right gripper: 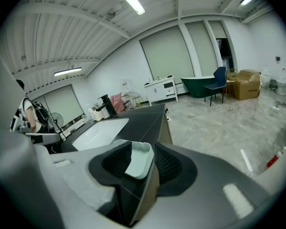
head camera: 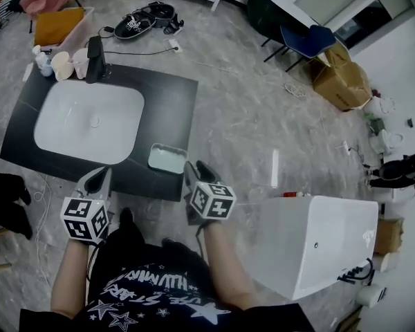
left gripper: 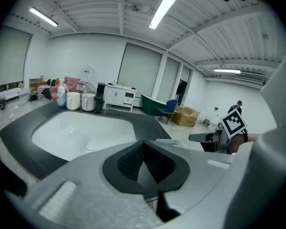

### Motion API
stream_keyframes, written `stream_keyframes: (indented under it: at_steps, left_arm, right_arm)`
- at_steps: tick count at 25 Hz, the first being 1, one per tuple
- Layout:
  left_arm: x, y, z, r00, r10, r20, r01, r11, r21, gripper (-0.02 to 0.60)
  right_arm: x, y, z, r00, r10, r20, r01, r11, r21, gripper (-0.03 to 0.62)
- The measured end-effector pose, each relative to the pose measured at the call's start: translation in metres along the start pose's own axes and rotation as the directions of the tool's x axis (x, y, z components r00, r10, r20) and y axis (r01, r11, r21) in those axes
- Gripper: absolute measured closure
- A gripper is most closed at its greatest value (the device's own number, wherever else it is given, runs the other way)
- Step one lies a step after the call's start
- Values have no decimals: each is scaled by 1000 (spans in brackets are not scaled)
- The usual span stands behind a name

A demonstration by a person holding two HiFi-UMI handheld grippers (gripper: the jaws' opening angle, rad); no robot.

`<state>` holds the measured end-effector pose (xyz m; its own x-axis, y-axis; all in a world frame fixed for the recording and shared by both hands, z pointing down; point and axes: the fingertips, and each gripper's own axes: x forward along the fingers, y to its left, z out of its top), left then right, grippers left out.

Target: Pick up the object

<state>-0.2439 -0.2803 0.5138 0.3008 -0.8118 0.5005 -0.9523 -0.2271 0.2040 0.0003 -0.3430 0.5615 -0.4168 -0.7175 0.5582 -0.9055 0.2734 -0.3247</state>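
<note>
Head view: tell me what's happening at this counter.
A person stands at a dark counter with a white sink, a gripper in each hand. The right gripper has its tongs open, lined up on a small pale green dish at the counter's near corner, not gripping it yet. The left gripper hangs shut and empty.

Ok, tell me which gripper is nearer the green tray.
Right. The right gripper is just beside the tray, at its right edge; the left gripper is well off to the tray's left.
</note>
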Motion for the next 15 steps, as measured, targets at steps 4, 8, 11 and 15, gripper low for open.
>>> stream_keyframes:
  at_steps: [4,8,11,15]
  left_arm:
    - [23,20,9,998,-52,-23,53,999,15,574]
    - [42,34,14,994,-102,-44,103,995,21,574]
    - [54,41,14,989,-131,-63,133,991,27,574]
    - [65,47,12,983,-163,-88,167,985,37,574]
  right_arm:
    - [18,1,-1,998,-56,-21,57,998,20,437]
    - [36,-1,-6,993,-109,-53,112,993,39,457]
    - [48,-4,-12,986,-150,-80,153,987,43,459]
    - [58,-9,-21,970,-210,-118,215,976,28,463]
